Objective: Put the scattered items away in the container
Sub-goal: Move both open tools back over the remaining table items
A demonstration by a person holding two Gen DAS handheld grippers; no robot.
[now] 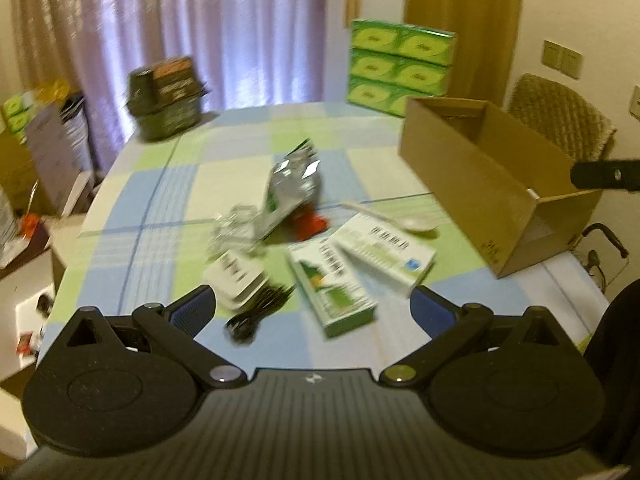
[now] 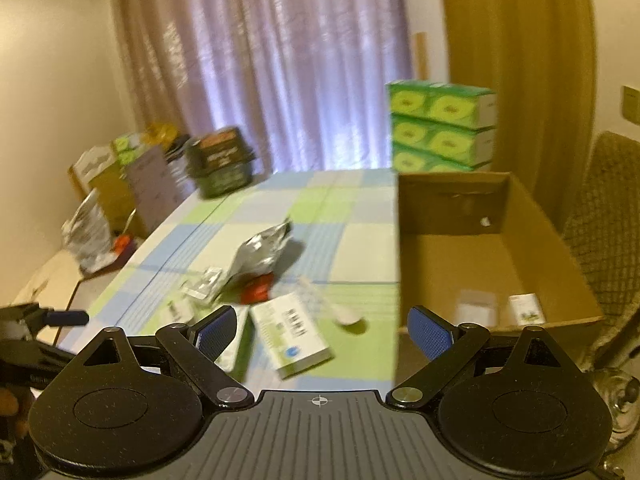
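Observation:
Scattered items lie mid-table on a checked cloth: a silver foil bag (image 1: 294,188) (image 2: 260,252), a red packet (image 1: 310,222) (image 2: 258,290), a crumpled clear wrapper (image 1: 236,226), a white spoon (image 1: 404,218) (image 2: 346,314), two white-green boxes (image 1: 384,254) (image 1: 332,292) (image 2: 292,334), a small white pack (image 1: 236,276) and a black cable (image 1: 256,312). The cardboard box (image 1: 460,168) (image 2: 440,256) stands at the right, with two small white items (image 2: 524,308) inside. My left gripper (image 1: 314,308) hovers open above the near boxes. My right gripper (image 2: 320,332) is open, empty, straddling the carton's left wall.
Stacked green tissue boxes (image 1: 400,66) (image 2: 440,128) and a dark box (image 1: 164,96) stand at the table's far edge before a curtain. A woven chair (image 1: 560,116) sits behind the carton. Cartons and clutter (image 1: 40,140) fill the floor to the left.

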